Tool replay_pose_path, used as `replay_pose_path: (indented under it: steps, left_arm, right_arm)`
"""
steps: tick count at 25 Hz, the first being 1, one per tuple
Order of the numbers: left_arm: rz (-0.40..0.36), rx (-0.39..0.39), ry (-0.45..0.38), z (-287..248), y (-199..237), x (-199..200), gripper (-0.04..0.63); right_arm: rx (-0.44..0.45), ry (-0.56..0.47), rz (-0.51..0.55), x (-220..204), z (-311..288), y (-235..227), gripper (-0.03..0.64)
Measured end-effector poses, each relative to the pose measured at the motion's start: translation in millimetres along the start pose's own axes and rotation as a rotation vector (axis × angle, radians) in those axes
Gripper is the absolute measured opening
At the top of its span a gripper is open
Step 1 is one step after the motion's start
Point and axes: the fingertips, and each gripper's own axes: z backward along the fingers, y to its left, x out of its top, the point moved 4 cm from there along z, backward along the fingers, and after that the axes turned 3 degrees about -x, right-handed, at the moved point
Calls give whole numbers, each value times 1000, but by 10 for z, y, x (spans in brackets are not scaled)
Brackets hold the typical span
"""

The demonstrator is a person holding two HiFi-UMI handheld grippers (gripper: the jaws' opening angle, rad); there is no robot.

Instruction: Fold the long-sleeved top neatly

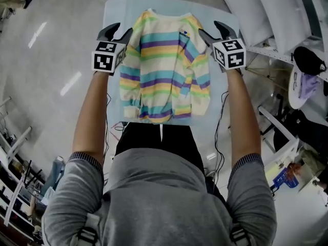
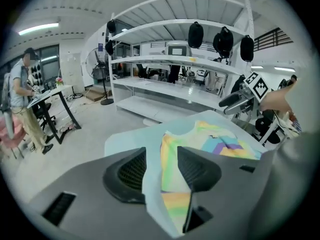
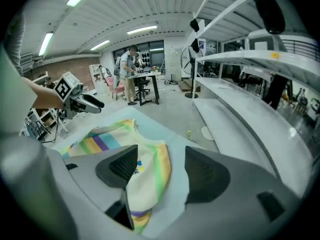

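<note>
The room is a wide workshop with a glossy grey floor (image 1: 51, 60) and strip lights (image 3: 140, 30) along the ceiling. A tall white shelving rack (image 2: 175, 64) stands beyond the far edge of the table, with black bags (image 2: 195, 34) hanging from its top tier. A person (image 2: 22, 99) stands well apart across the room. The pale blue table (image 1: 115, 14) carries the striped long-sleeved top (image 1: 164, 65), which lies flat down the middle, collar toward the far edge and hem at the near edge, sleeves drawn in against the body. The left tool (image 1: 119, 31) hovers over the top's left shoulder near the table's left edge, and the right tool (image 1: 210, 28) over the right shoulder. Both are released, jaws apart with nothing gripped.
</note>
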Motion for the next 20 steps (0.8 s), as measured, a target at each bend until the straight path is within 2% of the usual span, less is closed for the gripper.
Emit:
replay_pose_path:
  steps: [3, 8, 12, 17, 20]
  left_arm:
    - [56, 35, 28, 212, -56, -256, 218]
    - [104, 59, 58, 368, -162, -629, 218]
    - [120, 56, 72, 366, -285, -823, 218]
    - [137, 38, 80, 259, -387, -978, 238]
    - [125, 48, 105, 167, -420, -1066, 238]
  right_arm:
    - [-7, 4, -75, -215, 213, 64, 310]
    - [-14, 2, -176, -592, 407, 241, 303]
    - [-30, -2, -235, -827, 454, 378, 299]
    - [-109, 25, -297, -1143, 386, 309, 291]
    - [-82, 71, -321, -1308, 276, 304, 276]
